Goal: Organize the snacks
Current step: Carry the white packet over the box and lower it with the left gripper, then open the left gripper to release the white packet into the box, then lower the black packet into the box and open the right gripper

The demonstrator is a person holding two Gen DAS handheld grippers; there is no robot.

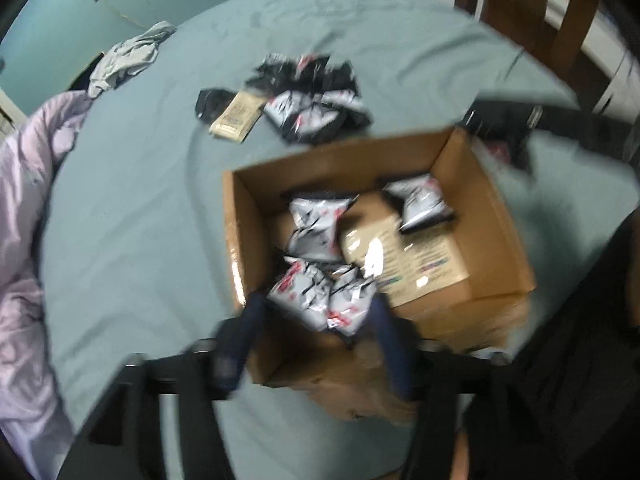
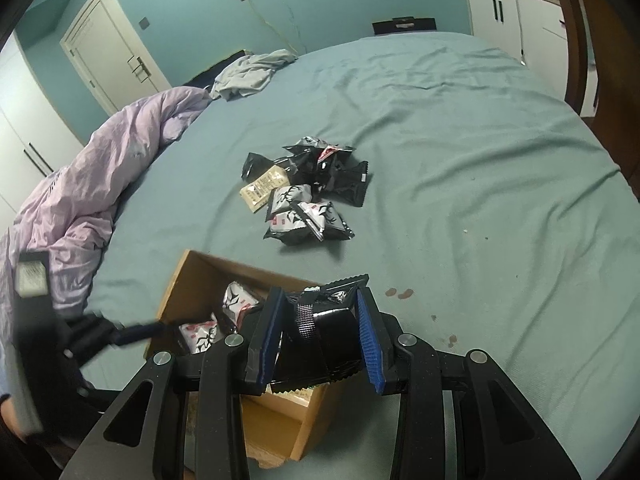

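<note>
An open cardboard box (image 1: 492, 216) (image 2: 188, 280) sits on a teal bedsheet and holds several silver-and-black snack packets (image 1: 316, 232) over a beige pack. My left gripper (image 1: 316, 316) hangs over the box's near corner, jaws wide apart; two silver packets (image 1: 324, 300) lie between its fingers without being pinched. My right gripper (image 2: 320, 320) is shut on a black snack packet (image 2: 332, 320) just right of the box. A loose pile of snack packets (image 1: 312, 96) (image 2: 308, 188) lies further out on the sheet.
A lilac duvet (image 2: 100, 168) is bunched along the left. A grey cloth (image 2: 252, 72) lies at the far edge. A wooden chair (image 1: 560, 20) stands at the right, and white cabinets (image 2: 516, 20) and a door (image 2: 112, 60) stand behind.
</note>
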